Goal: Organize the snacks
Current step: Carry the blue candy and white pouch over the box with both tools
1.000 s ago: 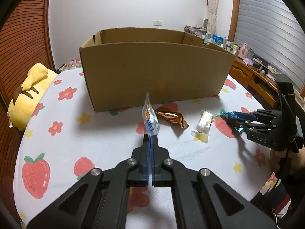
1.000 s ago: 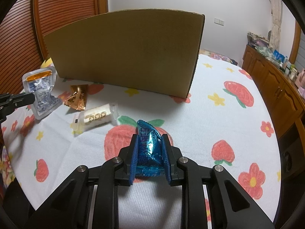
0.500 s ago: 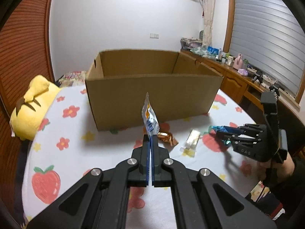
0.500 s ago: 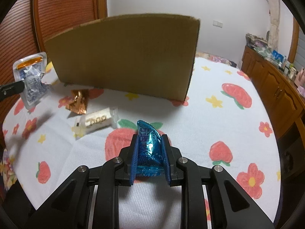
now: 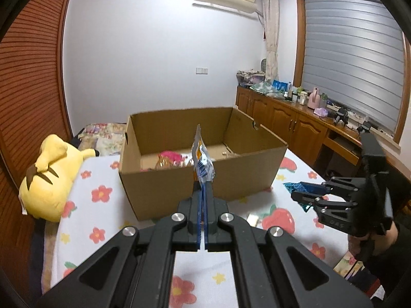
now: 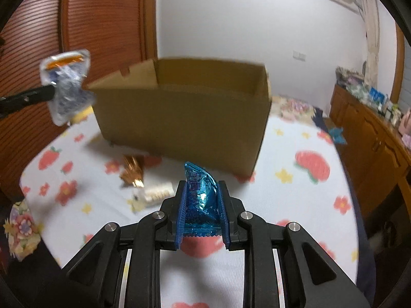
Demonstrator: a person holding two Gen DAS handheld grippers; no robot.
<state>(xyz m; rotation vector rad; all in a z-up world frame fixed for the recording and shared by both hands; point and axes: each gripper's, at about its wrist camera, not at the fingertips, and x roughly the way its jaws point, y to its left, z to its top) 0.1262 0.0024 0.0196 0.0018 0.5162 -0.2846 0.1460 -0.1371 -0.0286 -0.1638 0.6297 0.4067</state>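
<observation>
Strawberry-print tablecloth (image 6: 295,205) bearing a cardboard box (image 5: 203,179) at 12 o'clock. Left gripper (image 5: 203,187) pinches a white sachet (image 5: 203,164); right gripper (image 6: 201,195) clamps a blue wrapper (image 6: 200,192); two snacks (image 6: 143,182) lie at 10 o'clock.

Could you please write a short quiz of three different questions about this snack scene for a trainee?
1. True or false: the open brown cardboard box is empty.
2. Which gripper holds the shiny blue foil snack packet? A) left gripper B) right gripper
3. Fill in: the gold-brown foil wrapper and the small white snack bar lie on the ___ beside the box.

Key: 1 false, snacks show inside; 2 B, the left one pinches a clear packet with orange and blue print; 3 flower-and-strawberry tablecloth.
</observation>
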